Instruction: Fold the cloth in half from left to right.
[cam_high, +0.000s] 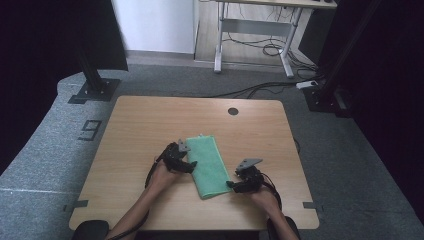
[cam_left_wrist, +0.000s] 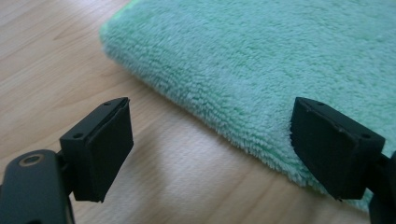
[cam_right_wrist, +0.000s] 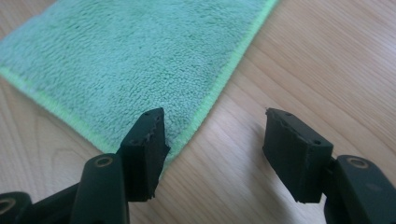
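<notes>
One green towel (cam_high: 207, 166), folded to a long strip, flat on the wooden table (cam_high: 140, 130) near centre; long axis running from about 12 o'clock down to 6 o'clock in the high view, tilted slightly so the near end leans toward 5 o'clock.

Left gripper (cam_high: 191, 165): at the strip's 9 o'clock long edge, about midway along it; jaws spread wide, nothing pinched; in the left gripper view the folded edge of the towel (cam_left_wrist: 261, 70) crosses between the jaws, one jaw over bare wood, the other over the pile.

Right gripper (cam_high: 230, 185): at the near corner, roughly 5 o'clock of the towel; jaws parted, empty; in the right gripper view the towel (cam_right_wrist: 130, 65) lies toward 11 o'clock of the fingers, its stitched corner just at one jaw, the other jaw over table.

Judgement: both grippers stand about equally near; the left is better placed on the long edge, the right on the corner; either need only sink and close.
</notes>
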